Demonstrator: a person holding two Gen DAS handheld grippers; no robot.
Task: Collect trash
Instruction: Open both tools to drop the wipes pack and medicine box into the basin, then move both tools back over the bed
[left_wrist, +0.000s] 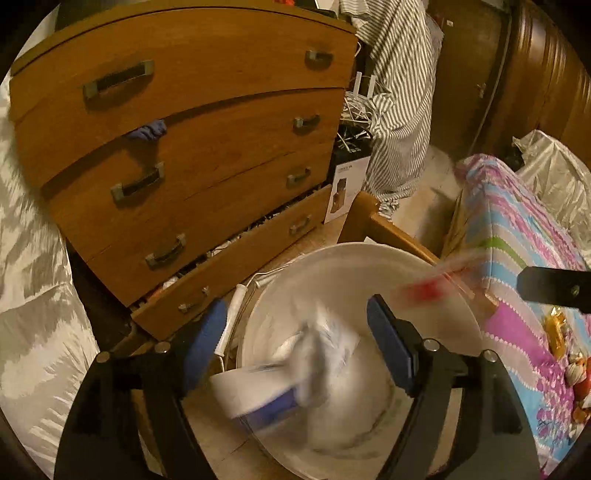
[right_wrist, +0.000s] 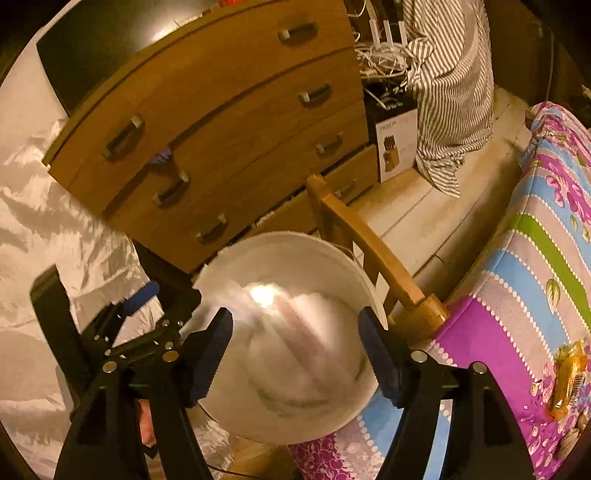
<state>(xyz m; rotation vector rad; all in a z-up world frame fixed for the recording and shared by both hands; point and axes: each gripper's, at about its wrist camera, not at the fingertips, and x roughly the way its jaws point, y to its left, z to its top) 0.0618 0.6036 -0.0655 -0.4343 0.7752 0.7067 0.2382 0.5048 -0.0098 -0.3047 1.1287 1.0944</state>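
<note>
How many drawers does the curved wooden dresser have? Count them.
4, stacked: top drawer, second, third, and bottom drawer, which is pulled partly open. None looks hidden.

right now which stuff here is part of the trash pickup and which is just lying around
Part of the job:
- white bucket, the bin
- blurred white and blue paper over the bucket
- blurred red and clear wrapper at the bucket's rim
- orange wrapper on the bedspread, likely trash
- left gripper and right gripper, both open

Just lying about:
- chest of drawers
- striped cloth
- knife block box
- floral bedspread
</note>
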